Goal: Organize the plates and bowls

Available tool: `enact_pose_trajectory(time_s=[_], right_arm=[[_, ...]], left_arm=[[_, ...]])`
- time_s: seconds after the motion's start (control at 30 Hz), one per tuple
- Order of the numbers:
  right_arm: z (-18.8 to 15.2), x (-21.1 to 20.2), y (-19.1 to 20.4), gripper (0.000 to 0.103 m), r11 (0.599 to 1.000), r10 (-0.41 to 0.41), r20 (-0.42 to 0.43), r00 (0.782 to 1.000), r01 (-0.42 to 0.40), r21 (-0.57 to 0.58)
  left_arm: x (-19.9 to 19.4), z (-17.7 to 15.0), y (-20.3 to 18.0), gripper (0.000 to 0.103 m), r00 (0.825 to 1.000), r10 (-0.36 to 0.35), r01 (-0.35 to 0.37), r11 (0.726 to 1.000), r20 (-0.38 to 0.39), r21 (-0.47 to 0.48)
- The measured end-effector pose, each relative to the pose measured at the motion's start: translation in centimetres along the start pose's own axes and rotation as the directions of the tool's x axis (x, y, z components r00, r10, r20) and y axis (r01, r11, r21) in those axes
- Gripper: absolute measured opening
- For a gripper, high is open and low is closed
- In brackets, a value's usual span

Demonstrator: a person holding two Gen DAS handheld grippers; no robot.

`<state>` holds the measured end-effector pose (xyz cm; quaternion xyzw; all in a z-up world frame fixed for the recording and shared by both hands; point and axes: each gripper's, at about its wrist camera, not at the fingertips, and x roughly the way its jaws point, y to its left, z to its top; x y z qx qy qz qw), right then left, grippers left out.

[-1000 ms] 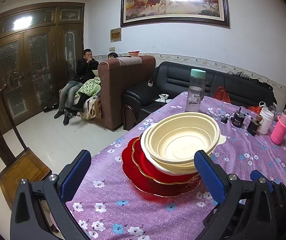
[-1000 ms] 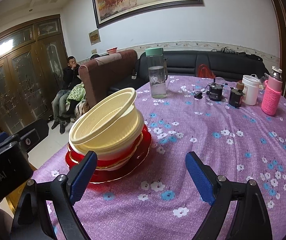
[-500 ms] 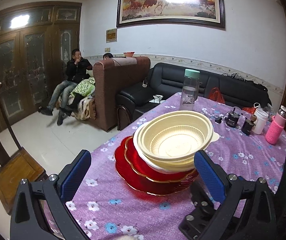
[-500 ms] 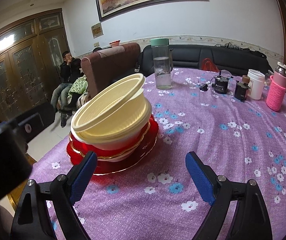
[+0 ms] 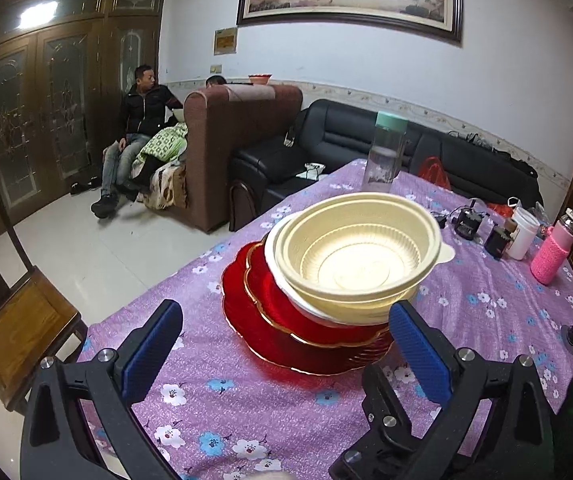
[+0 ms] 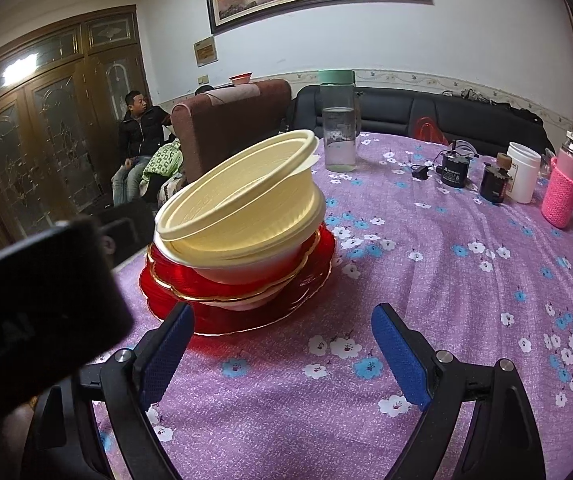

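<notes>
- cream bowls (image 5: 356, 258) sit nested, top one tilted, on red plates (image 5: 286, 320) near the table's (image 6: 466, 300) left edge.
- left gripper (image 5: 286, 344) and right gripper (image 6: 282, 344): jaws spread, empty.
- stacking looks mostly done; levelling the top bowl seems left.

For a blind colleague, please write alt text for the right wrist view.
A tilted cream plastic bowl tops a stack of bowls on red gold-rimmed plates, on a purple flowered tablecloth. The open right gripper hovers before it.
</notes>
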<state>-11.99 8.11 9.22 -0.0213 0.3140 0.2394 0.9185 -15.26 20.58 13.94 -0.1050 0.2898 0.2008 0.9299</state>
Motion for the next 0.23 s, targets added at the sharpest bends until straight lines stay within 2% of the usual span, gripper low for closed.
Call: enact_pose_trajectory(time_s=[0.23], right_arm=[[0.29, 0.3, 0.27, 0.093, 1.0, 0.002, -0.001, 1.0, -0.002, -0.01]], left_arm=[[0.59, 0.24, 0.38, 0.103, 1.0, 0.011, -0.011, 1.0, 0.0, -0.002]])
